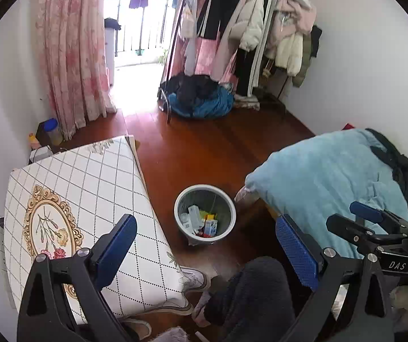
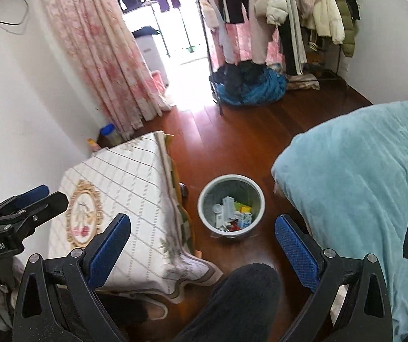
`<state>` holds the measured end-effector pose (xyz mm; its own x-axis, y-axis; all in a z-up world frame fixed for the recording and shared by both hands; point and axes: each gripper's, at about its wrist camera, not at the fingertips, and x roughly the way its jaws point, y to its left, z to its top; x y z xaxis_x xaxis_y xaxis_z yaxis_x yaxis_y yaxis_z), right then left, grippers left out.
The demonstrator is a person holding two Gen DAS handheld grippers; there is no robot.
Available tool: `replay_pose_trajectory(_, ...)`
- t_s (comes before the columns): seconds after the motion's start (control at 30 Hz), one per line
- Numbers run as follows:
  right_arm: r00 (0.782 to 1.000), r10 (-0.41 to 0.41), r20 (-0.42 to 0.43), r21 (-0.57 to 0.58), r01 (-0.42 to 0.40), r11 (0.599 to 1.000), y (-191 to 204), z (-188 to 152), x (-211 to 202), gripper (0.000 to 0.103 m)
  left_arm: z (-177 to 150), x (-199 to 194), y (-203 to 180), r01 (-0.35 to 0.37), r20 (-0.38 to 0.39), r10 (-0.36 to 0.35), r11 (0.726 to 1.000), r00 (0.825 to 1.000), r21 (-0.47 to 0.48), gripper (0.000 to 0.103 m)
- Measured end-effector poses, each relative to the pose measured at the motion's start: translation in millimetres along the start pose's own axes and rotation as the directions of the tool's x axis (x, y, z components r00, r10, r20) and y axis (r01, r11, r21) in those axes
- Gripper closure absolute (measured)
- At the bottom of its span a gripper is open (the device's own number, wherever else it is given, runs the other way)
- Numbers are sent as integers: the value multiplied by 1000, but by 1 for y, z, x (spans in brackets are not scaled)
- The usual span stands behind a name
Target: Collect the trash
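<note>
Grey bin (image 1: 205,213) sits on the floor between table (image 1: 90,188) and bed (image 1: 326,176); with both your left gripper (image 1: 206,256) and right gripper (image 2: 204,250) wide and empty, scan for loose trash.

left gripper (image 1: 206,245) | black frame | blue textured pads | silver screws
</note>
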<state>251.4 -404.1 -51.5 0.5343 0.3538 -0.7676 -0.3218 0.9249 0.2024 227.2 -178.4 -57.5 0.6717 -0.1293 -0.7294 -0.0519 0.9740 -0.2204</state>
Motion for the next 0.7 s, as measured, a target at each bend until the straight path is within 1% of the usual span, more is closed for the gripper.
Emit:
replay_pose_trajectory(0.07,1000,25,18,-6,-25,1000,5,0,-18,0,-1,-11,-1,12,17,-12,1000,1000,0,3)
replay_pose_trajectory(0.17,998,41,46,-22,-40,999,13,0,-39,0,-3,-24,-2,22,33,-22,1000,999,3,3)
replay_pose_trajectory(0.37,995,65,77,-45,-62,997,22,1,-68,0,-4,-41,-2,39,59,-39,999,998,6,3)
replay_pose_trajectory(0.7,995,70,68,-52,-67,996,27,3,-75,0,-6,-50,-3,45,71,-46,999,996,5,3)
